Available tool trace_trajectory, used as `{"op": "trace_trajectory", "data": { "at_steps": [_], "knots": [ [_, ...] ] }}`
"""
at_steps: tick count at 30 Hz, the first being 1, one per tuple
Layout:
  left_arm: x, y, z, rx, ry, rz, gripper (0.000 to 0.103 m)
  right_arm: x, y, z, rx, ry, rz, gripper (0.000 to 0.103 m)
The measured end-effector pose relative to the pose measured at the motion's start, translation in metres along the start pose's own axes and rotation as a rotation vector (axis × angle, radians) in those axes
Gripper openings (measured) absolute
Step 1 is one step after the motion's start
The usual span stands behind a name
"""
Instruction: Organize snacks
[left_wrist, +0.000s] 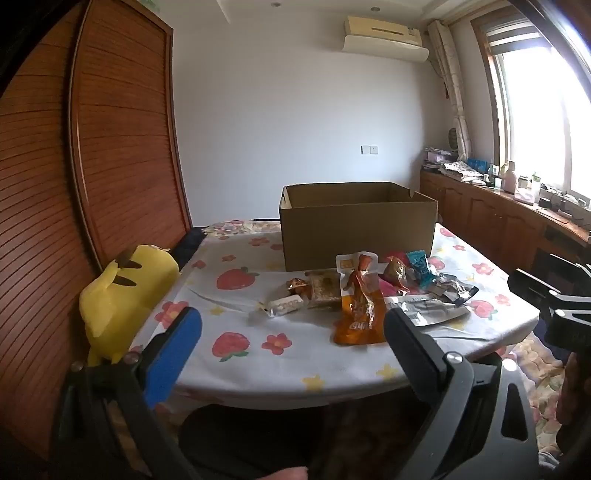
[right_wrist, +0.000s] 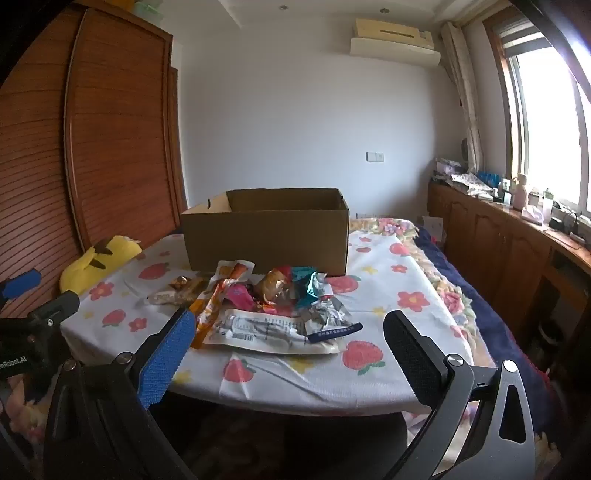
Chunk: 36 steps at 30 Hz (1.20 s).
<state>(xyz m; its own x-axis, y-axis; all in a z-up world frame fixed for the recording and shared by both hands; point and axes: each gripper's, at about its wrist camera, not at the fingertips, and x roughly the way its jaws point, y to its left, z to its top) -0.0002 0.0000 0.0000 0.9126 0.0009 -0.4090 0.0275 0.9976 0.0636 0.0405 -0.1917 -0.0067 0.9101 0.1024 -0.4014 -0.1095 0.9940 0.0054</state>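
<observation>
We have both tools hanging short of the near table edge, nothing taken up yet. The left gripper (left_wrist: 291, 332) has its jaws spread wide and empty, and so does the right gripper (right_wrist: 288, 345).

The loose heap of crinkly snack packets (right_wrist: 266, 299) lies on the white cloth with strawberry and flower print (right_wrist: 295, 373), in the middle of the table, just in front of the open brown cardboard box (right_wrist: 266, 236), which stands at the far side. From here we cannot see the box floor.

To start well, we judge it best to take outlying pieces first:
- The long orange foil pouch (left_wrist: 360, 310) sticks out toward the near edge on the left of the heap, a fair first pick for the left gripper.
- The flat white-and-clear wide packet (right_wrist: 266, 332) lies nearest the right gripper; being flat, it wants a pinch on an edge, not a press from above.

Thin film can slip or drag its neighbours along, so we should lift slowly and carry each piece clear over the box's near wall. The yellow plush toy (left_wrist: 125, 291) at the far left stays out of it.
</observation>
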Motion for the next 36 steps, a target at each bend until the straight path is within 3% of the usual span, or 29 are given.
{"op": "trace_trajectory", "data": {
  "at_steps": [36],
  "knots": [
    [-0.0007, 0.0017, 0.0014, -0.001, -0.011, 0.007, 0.100, -0.0036, -0.0007, -0.0011, -0.002, -0.013, -0.004, 0.103]
  ]
}}
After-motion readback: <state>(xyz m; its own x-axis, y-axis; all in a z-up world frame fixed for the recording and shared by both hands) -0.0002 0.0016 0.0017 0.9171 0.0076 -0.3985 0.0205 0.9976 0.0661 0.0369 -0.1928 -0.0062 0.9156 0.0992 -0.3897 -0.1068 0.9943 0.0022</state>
